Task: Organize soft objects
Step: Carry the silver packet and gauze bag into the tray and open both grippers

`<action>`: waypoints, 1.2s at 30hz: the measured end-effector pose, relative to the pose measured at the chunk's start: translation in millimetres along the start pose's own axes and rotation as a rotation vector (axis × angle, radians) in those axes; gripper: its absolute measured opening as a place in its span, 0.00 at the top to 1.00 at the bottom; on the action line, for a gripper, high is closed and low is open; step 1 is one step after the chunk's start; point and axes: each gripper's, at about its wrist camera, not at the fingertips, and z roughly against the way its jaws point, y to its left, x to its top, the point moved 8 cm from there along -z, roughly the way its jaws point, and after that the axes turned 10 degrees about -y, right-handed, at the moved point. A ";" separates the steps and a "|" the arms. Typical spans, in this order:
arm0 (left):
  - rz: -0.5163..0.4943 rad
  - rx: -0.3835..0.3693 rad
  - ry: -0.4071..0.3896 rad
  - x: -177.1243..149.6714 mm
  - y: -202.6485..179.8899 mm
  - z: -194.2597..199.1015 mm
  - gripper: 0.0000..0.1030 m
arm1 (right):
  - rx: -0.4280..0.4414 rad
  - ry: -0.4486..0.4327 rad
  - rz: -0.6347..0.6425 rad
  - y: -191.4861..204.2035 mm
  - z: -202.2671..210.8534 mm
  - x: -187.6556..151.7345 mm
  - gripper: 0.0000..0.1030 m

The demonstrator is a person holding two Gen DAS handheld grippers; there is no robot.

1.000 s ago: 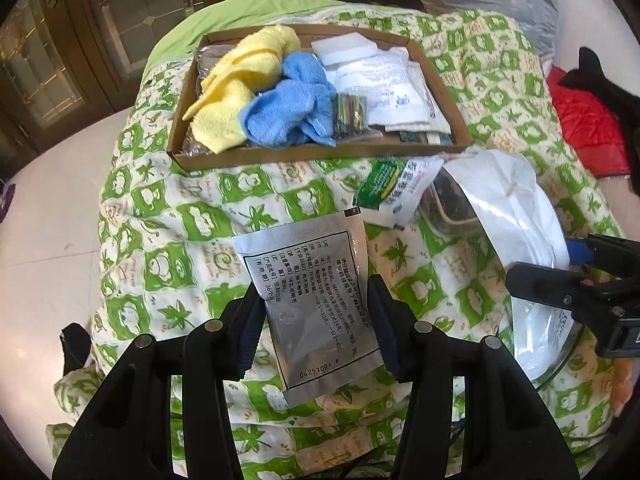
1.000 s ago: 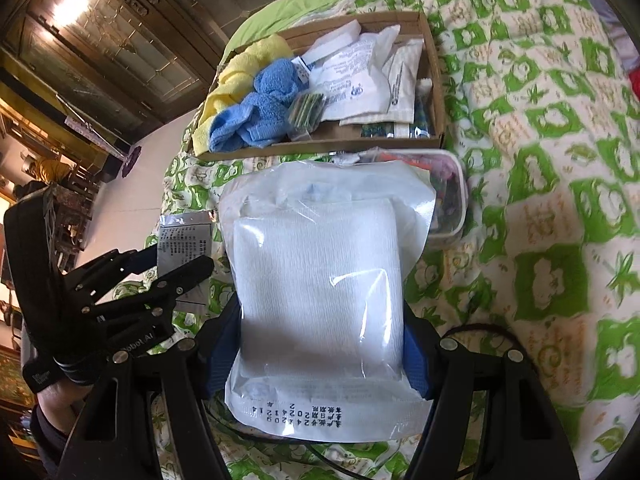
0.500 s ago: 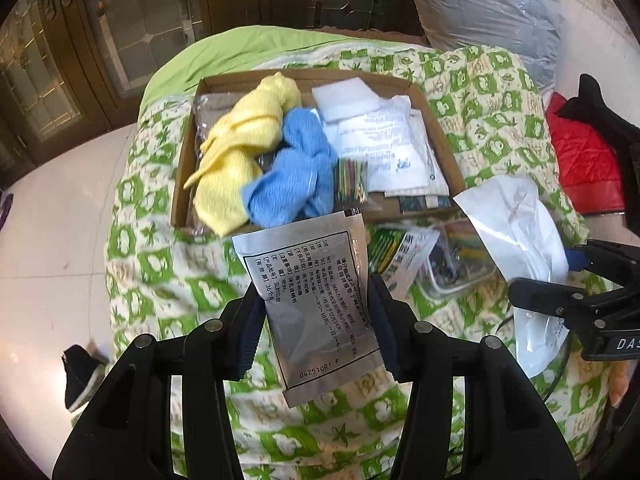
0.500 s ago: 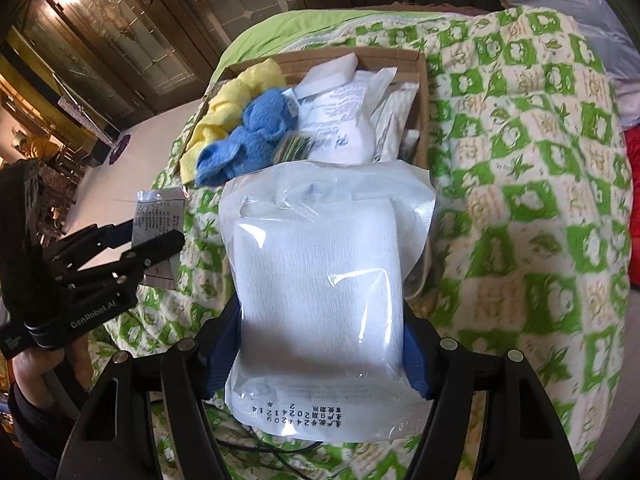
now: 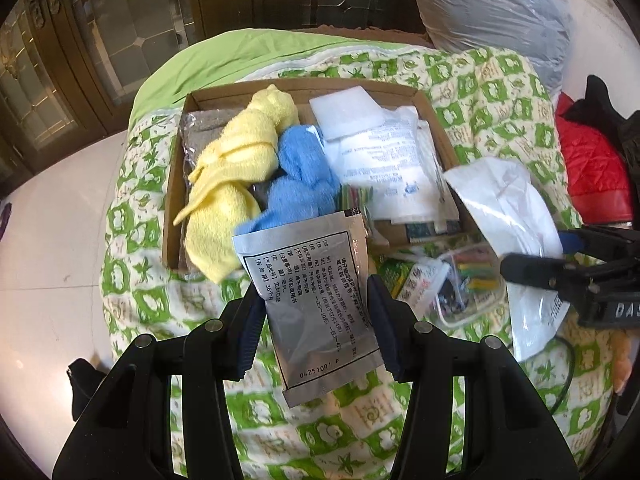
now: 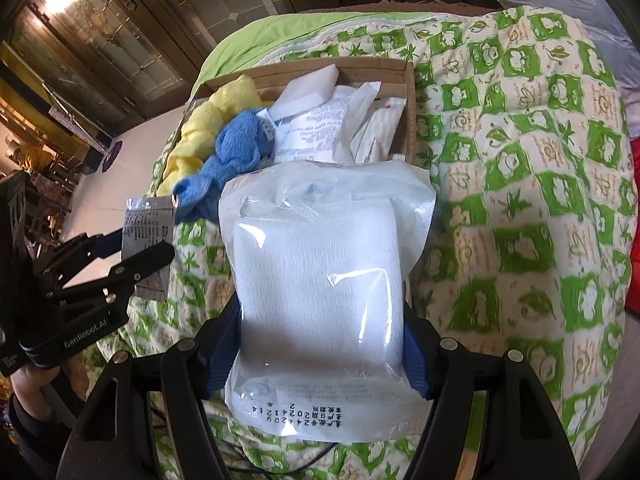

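Left gripper (image 5: 316,320) is clamped on a silver foil sachet (image 5: 312,288), its blue pads pressing both long edges; the sachet stands upright between the fingers, printed side to the camera. Right gripper (image 6: 324,344) grips a clear-wrapped white gauze pack (image 6: 320,280) by its sides, jaws set wide around it. Both items hang above a green-and-white patterned quilt (image 6: 520,200), just short of a shallow cardboard box (image 5: 436,120). Inside the box lie a yellow towel (image 5: 236,160), a blue towel (image 5: 300,180) and white packets (image 5: 380,152). Beside the box sits a clear plastic container (image 5: 472,292) of small items.
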 end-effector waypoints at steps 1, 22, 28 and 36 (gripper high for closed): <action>0.005 0.000 0.000 3.4 1.8 -1.9 0.52 | -0.002 -0.003 -0.008 -1.6 -2.3 5.1 0.32; 0.115 -0.057 0.099 33.3 17.3 -115.8 0.52 | -0.149 -0.020 -0.050 -17.8 -118.2 97.4 0.31; 0.086 -0.057 0.067 35.9 12.5 -114.6 0.52 | -0.144 -0.023 -0.066 -25.0 -133.6 90.8 0.27; 0.048 -0.011 0.029 38.3 11.8 -106.0 0.51 | -0.134 -0.059 -0.070 -18.7 -119.3 89.9 0.22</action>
